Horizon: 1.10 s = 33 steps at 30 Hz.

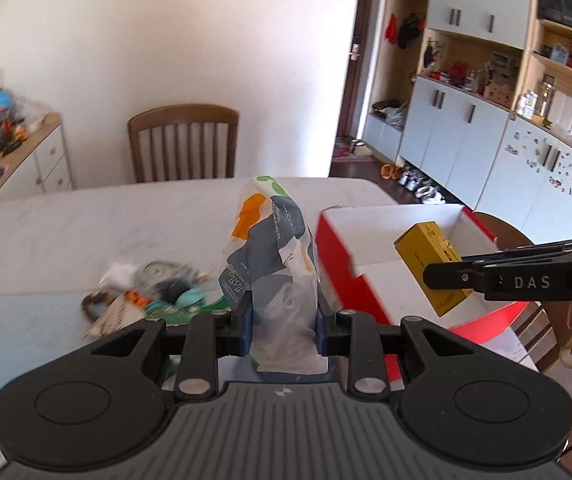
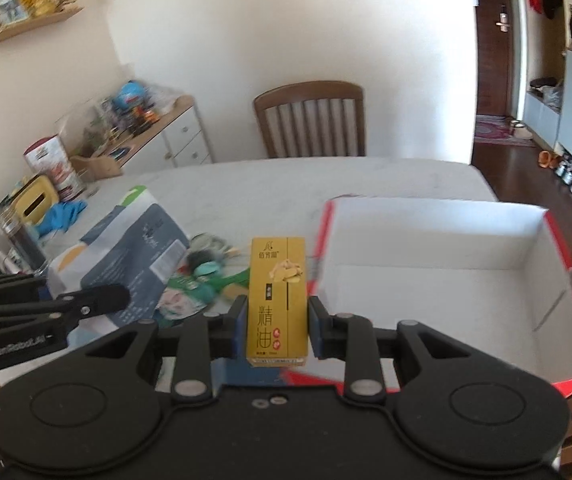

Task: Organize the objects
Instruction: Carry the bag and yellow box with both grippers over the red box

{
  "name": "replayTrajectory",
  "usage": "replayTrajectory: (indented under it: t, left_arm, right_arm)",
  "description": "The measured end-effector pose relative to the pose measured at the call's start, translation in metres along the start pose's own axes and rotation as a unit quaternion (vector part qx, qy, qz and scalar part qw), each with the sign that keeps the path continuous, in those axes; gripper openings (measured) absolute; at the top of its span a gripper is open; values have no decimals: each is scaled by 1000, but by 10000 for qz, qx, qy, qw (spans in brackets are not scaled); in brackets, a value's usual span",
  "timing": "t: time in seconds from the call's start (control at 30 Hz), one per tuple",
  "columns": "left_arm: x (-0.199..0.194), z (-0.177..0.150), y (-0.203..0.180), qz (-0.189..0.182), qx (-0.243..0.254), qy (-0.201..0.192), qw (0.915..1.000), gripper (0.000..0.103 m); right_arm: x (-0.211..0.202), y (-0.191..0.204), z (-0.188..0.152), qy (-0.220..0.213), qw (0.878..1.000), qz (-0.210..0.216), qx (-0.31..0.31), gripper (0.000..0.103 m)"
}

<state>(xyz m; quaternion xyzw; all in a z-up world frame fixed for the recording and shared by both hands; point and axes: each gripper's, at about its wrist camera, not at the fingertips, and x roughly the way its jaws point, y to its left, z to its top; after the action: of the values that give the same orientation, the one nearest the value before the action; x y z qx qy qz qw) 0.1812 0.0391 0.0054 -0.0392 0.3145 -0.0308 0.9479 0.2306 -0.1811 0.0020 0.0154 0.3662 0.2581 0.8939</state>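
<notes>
Marble table carried an open red box with white interior at its right side; a blurred heap of small items lay left of the box. Left gripper pinched a crumpled printed plastic bag held above the table (beside the box wall); right gripper was clamped on an upright yellow carton, at the box's near-left corner.

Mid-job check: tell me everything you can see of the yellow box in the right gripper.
The yellow box is a small, tall carton, seemingly cardboard, printed with dark Chinese characters and a pale ginger-like picture. It looks closed and undamaged. It stands upright in the right wrist view, clamped on both sides by the right gripper, off the table. In the left wrist view it hangs tilted over the red box with white inside. Nothing else visibly touches it.
</notes>
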Motion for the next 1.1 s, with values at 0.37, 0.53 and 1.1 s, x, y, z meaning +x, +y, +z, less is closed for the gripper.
replayTrajectory:
  t: [0.37, 0.53, 1.1]
  left_arm:
    - [43, 34, -59, -270, 285, 90, 9992, 28]
    - [67, 53, -83, -406, 403, 140, 9983, 28]
    - [190, 49, -136, -555, 605, 1301, 9881, 28]
  right_arm:
    - [1, -70, -2, -6, 9986, -462, 267, 28]
    - [7, -100, -3, 75, 9973, -633, 362, 28]
    - [51, -131, -14, 813, 9939, -747, 72, 28]
